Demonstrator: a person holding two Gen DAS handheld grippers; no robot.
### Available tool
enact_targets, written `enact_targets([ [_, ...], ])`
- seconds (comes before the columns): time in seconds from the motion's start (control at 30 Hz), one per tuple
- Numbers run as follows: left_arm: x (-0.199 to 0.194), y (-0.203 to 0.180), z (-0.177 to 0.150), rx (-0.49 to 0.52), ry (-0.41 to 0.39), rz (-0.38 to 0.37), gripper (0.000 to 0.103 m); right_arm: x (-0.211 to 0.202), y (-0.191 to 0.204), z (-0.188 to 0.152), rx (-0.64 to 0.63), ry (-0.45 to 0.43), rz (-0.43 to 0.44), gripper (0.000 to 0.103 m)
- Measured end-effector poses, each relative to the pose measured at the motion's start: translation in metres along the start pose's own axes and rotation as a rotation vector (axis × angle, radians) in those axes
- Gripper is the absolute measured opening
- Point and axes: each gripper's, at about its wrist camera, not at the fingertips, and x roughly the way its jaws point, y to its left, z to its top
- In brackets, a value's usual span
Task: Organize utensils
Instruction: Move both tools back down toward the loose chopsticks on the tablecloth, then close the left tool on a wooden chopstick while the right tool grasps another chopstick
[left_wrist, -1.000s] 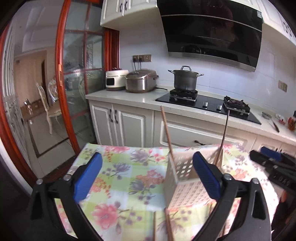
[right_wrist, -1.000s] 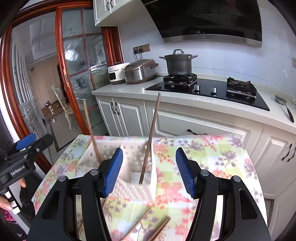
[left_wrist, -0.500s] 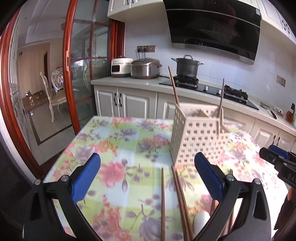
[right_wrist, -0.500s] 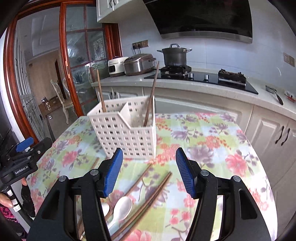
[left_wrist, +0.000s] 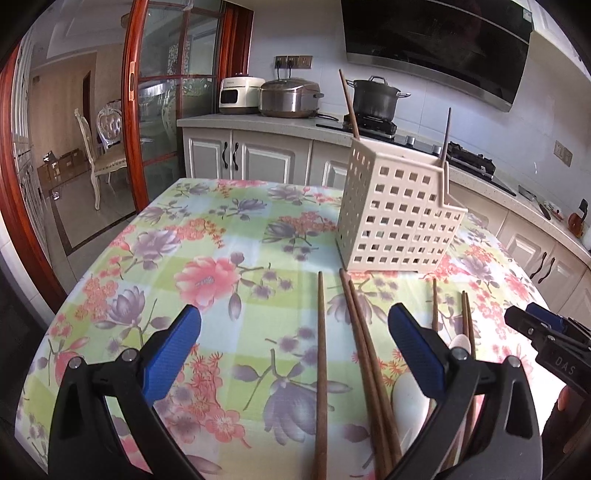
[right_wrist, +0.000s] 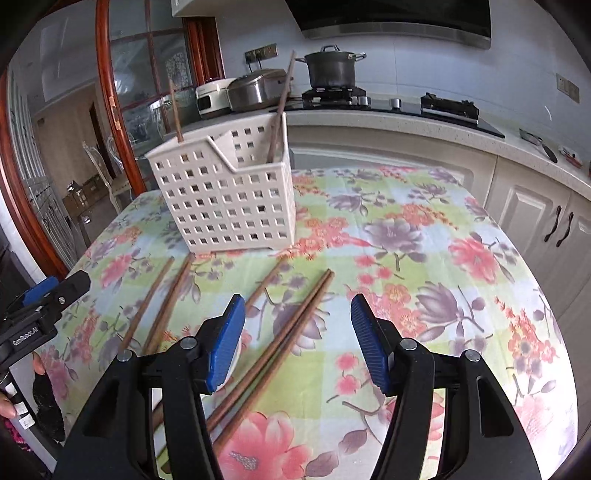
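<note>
Both grippers (left_wrist: 293, 345) (right_wrist: 297, 341) lower, nearer chopsticks (right_wrist: 273, 347).

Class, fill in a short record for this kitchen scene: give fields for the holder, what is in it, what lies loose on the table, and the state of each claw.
holder: white perforated caddy, upright on the floral tablecloth
in holder: two chopsticks, one near each end, leaning
loose on table: several chopsticks in front of the caddy, including a close pair; a white spoon partly hidden
left claw: open, holding nothing, above the table
right claw: open, holding nothing, over the pair
</note>
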Motion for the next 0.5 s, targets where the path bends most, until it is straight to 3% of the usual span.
enact_targets([
  [0.1, 0.003, 0.0, -0.004, 0.005, 0.018, 0.003, 0.098, 0.008, -0.005, -0.006, 0.008, 0.045, -0.027, 0.056],
  [0.33, 0.006, 0.002, -0.008, 0.009, 0.032, 0.01, 0.098, 0.031, -0.009, -0.018, 0.046, 0.16, -0.017, 0.031],
  [0.5, 0.009, 0.004, -0.011, 0.017, 0.039, 0.013, 0.098, 0.039, -0.004, -0.018, 0.065, 0.177, 0.002, 0.026],
])
